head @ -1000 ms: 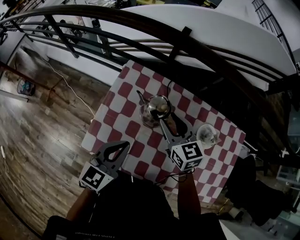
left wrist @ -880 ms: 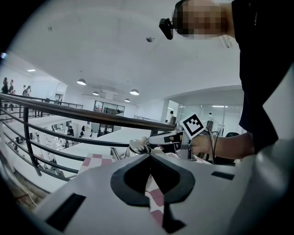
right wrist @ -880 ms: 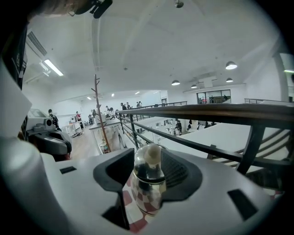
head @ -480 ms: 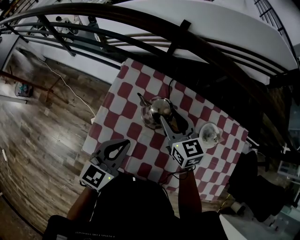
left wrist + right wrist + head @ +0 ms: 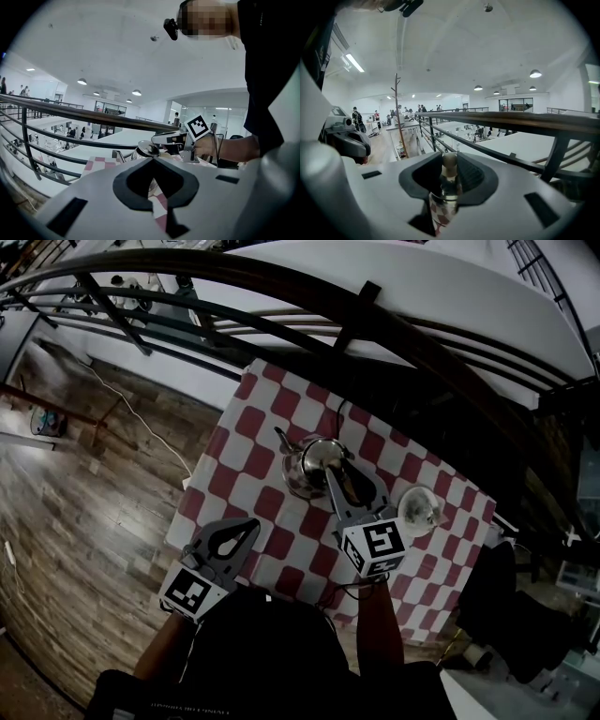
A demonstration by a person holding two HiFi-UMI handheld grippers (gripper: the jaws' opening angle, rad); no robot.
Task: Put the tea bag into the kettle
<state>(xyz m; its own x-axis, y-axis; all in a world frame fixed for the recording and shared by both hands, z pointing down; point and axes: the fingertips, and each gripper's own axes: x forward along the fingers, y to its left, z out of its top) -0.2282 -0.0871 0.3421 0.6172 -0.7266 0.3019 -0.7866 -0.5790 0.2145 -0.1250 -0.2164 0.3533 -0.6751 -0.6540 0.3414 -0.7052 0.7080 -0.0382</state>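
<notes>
- Worktop (image 5: 246,439): covered with a red-and-white checked cloth, standing beside a dark railing (image 5: 281,285) with a wooden floor (image 5: 84,502) to the left.
- Kettle (image 5: 309,465): a shiny metal kettle standing upright near the middle of the worktop. Its spout (image 5: 281,439) points to the upper left of the head view, away from the person. The line from spout to body runs diagonally toward the right tongs.
- Lid knob (image 5: 449,161): rises upright from the kettle top, its long axis vertical in the right gripper view.
- Right tongs (image 5: 339,479): reach over the kettle from the lower right, sloping slightly downward. The jaws have just been closing and now grasp the lid knob, one pad on each side.
- Left tongs (image 5: 251,526): held at the near left edge of the worktop, well apart from the kettle. The jaws are clenched tip to tip with nothing between them.
- Glass (image 5: 417,507): a clear vessel on the cloth, just right of the right tongs.
</notes>
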